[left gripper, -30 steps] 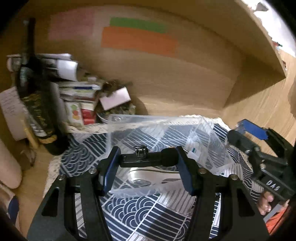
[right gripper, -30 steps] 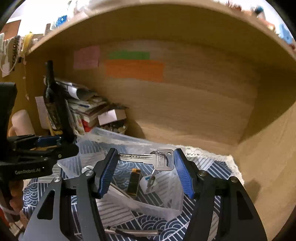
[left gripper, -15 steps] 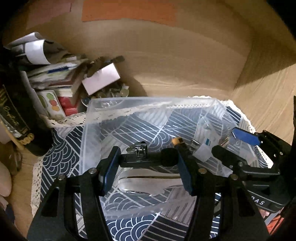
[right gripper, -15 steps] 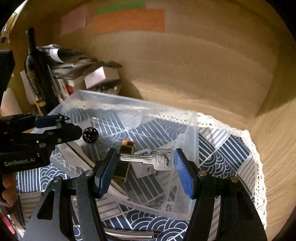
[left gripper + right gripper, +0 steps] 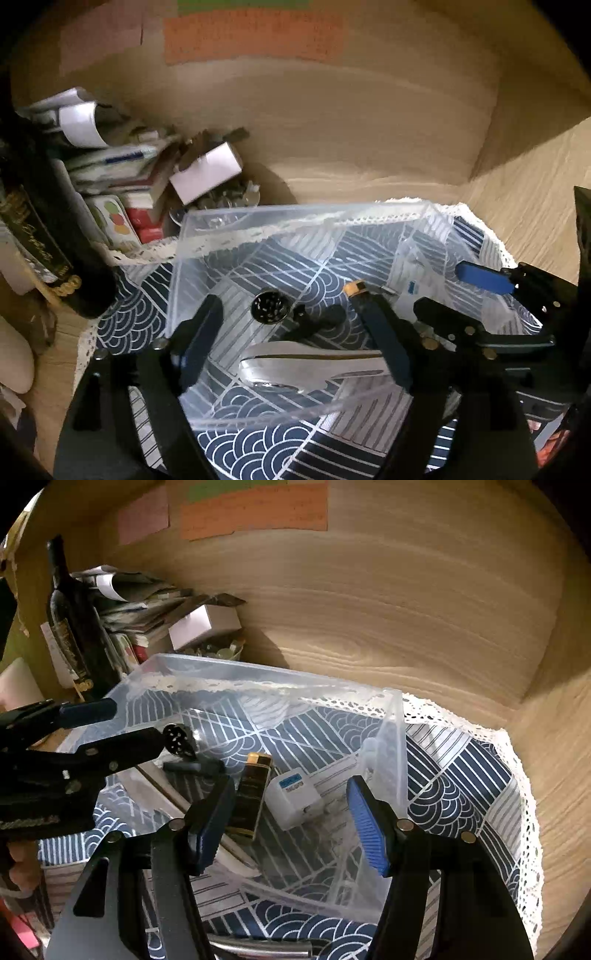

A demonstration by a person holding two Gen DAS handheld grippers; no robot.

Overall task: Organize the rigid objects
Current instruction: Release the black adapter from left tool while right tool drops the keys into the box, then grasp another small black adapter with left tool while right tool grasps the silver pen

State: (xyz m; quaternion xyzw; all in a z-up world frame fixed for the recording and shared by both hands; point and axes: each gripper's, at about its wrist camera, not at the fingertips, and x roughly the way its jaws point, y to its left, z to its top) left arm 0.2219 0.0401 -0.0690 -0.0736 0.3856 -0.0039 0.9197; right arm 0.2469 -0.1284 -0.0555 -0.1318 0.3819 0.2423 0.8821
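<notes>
A clear plastic bin (image 5: 295,218) (image 5: 391,738) sits on a blue patterned cloth (image 5: 461,782). Inside lie a black tool with a round perforated head (image 5: 271,310) (image 5: 179,740), a metal spoon (image 5: 295,365), a gold-and-black lighter (image 5: 253,794) and a white plug adapter (image 5: 295,801). My left gripper (image 5: 291,343) hangs open over the bin, empty, above the black tool. My right gripper (image 5: 291,823) is open and empty over the bin's right end. The key is not visible in either view.
A dark wine bottle (image 5: 70,627) and a stack of books and boxes (image 5: 125,184) stand at the back left. Wooden walls (image 5: 369,609) close the back and right. A metal utensil (image 5: 258,949) lies on the cloth in front of the bin.
My left gripper opened and dropped the black tool into the bin. My right gripper opened and let go of the key. Both moved down closer to the bin.
</notes>
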